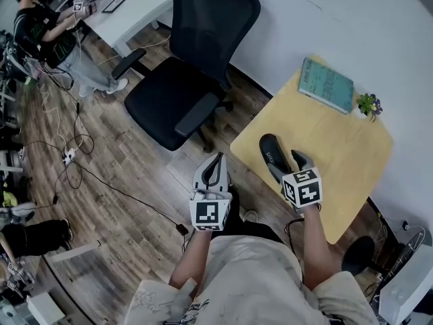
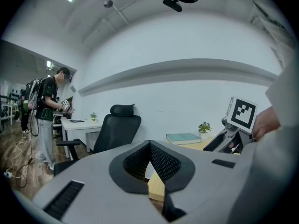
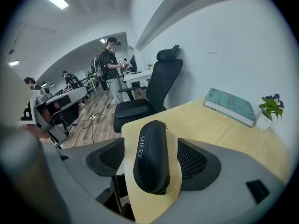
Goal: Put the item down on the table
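Right claw [image 1: 287, 162]: jaws wide open, pads clear on both sides of the black case [image 3: 152, 155], gripping nothing. Bare wood shows between the case and each pad.

Case lies flat on the yellow table [image 1: 342, 151], lettered side up. In the head view it's near the table's 8 o'clock corner, long axis running roughly 11 to 5. It's resting on the tabletop, not on my claw.

Left claw [image 1: 215, 161]: jaws closed pad to pad, nothing between them. It's off the table at about 9 o'clock from the case, over the wood floor [image 1: 122, 202], pointing roughly level at the wall.

Other stuff:
- teal book [image 1: 327, 84] flat at the table's far edge, about 1 o'clock from the case, well apart
- small potted plant [image 1: 369, 104] just beside the book, at its 4 o'clock
- black office chair [image 1: 193, 80] at 11 o'clock from the left claw, not touching the table
- another person [image 1: 40, 32] at a white desk [image 1: 132, 9], far 10 o'clock
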A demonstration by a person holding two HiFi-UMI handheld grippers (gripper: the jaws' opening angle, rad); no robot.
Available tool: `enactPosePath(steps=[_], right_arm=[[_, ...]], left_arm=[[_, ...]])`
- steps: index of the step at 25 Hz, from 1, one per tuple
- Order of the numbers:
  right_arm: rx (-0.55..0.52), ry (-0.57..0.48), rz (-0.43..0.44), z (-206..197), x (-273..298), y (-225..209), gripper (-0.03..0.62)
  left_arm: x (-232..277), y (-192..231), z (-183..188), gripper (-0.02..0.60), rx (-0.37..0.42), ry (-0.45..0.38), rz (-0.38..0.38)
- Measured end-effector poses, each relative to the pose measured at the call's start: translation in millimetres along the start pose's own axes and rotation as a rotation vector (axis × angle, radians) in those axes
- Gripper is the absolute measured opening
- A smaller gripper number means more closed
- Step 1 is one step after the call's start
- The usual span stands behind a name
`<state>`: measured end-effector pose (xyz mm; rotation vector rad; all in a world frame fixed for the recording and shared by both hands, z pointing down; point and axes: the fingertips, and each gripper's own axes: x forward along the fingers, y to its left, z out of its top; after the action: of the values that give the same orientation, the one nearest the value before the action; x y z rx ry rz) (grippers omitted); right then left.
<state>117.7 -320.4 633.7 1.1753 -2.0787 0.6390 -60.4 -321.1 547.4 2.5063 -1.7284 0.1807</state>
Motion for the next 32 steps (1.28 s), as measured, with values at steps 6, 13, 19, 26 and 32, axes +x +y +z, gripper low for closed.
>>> enactPosePath(steps=[6, 13, 19, 26, 32], right_arm=[[0.018, -0.110, -0.037, 3.1, -30.4, -5.0, 0.347], [0.014, -0.183, -0.035, 4.5, -61.1, 1.2, 0.347], [0.010, -0.243, -0.035, 8.3, -81.6, 8.2, 0.347], [-0.009, -0.370, -0.044, 36.3, -110.3, 11.1, 0.347], [-0.017, -0.551, -0.055, 67.7, -149.4, 6.8, 0.347]], left_arm=[[-15.9, -20.4, 17.4, 0.006, 0.023, -0.028, -0.012], [-36.1, -39.1, 42.9, 0.006, 0.064, -0.072, -0.015], [-52.9, -45.6, 63.3, 0.006, 0.081, -0.109, -0.007], [-58.5, -37.1, 90.7, 0.006, 0.113, -0.147, 0.019], [-59.3, -34.6, 114.1, 0.006, 0.124, -0.173, 0.037]])
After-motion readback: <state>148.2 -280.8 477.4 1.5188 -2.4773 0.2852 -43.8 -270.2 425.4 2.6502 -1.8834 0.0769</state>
